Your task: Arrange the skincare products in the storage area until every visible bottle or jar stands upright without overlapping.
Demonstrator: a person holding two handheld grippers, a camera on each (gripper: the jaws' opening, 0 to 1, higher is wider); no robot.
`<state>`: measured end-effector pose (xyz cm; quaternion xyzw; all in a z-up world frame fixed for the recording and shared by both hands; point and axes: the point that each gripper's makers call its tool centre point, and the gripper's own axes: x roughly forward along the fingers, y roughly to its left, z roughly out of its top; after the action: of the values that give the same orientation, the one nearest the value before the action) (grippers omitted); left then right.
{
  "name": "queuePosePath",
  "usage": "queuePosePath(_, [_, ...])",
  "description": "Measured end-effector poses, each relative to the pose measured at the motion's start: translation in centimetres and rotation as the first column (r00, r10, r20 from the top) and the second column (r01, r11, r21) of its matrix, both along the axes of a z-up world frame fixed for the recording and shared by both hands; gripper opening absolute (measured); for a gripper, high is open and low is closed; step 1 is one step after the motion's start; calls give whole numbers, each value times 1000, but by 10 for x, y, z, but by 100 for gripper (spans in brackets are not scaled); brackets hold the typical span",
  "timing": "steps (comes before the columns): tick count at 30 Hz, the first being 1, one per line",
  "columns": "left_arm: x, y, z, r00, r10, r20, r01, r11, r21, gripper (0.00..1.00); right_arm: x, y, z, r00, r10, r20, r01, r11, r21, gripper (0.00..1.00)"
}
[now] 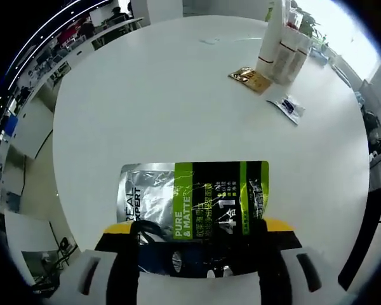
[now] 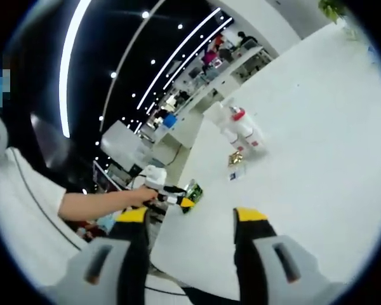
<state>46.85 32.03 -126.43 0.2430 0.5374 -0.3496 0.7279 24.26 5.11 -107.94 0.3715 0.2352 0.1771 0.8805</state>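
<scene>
Shiny packs on a smooth white tabletop

The pouch (image 1: 193, 200) looks like shiny silver foil with green and black print, a bit crinkly. The tabletop (image 1: 165, 101) is smooth, white and dull. The tall bottles (image 1: 280, 47) look like smooth white plastic. The small gold packet (image 1: 251, 79) is shiny foil. The little sachet (image 1: 287, 107) looks like glossy plastic film.

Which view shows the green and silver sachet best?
The left gripper view: the green and silver sachet lies close, label readable, held at the left gripper. In the right gripper view it is only a small distant patch.
</scene>
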Motion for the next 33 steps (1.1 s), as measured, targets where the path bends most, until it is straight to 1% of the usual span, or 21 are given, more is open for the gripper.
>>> queuePosePath(3, [-1,-2,0,1000,-7,-3,7,1000,8,75,0,2,0,1000,10,-3,-10,1000,5,51])
queuePosePath(6, [-5,-6,2,1000,-23,-5,23,999,23,69,-1,2,-1,1000,27,-6,-27,1000,1,51])
queuePosePath(10, [-16,-15,4,998,-58,-8,58,998,35,52,1,-4,0,999,44,-8,-44,999,5,51])
queuePosePath(11, [-18,-16,4,998,-60,-8,60,998,36,50,2,-5,0,999,48,-6,-48,999,6,51])
queuePosePath(14, [-22,-17,5,998,-56,6,56,998,13,43,8,-9,5,997,73,2,-73,997,-5,50])
queuePosePath(15, [-22,-17,5,998,-56,8,56,998,8,42,10,-11,8,997,74,12,-73,997,-6,50])
queuePosePath(19, [-23,-20,5,998,-56,11,56,998,1,37,13,-16,12,997,74,20,-74,997,0,50])
queuePosePath(23, [-18,-18,4,999,-35,2,35,999,-16,30,9,-24,8,997,73,13,-73,997,-6,50])
queuePosePath(27, [-18,-19,6,999,-28,-17,26,997,-67,26,1,-30,2,998,66,-4,-66,998,-7,50])
queuePosePath(30, [-19,-21,6,999,-31,-35,28,995,-100,20,-2,-34,-3,998,54,-17,-54,999,-1,50])
queuePosePath(33, [-19,-22,6,999,-33,-38,29,994,-103,18,-2,-34,-3,999,49,-20,-49,999,5,50])
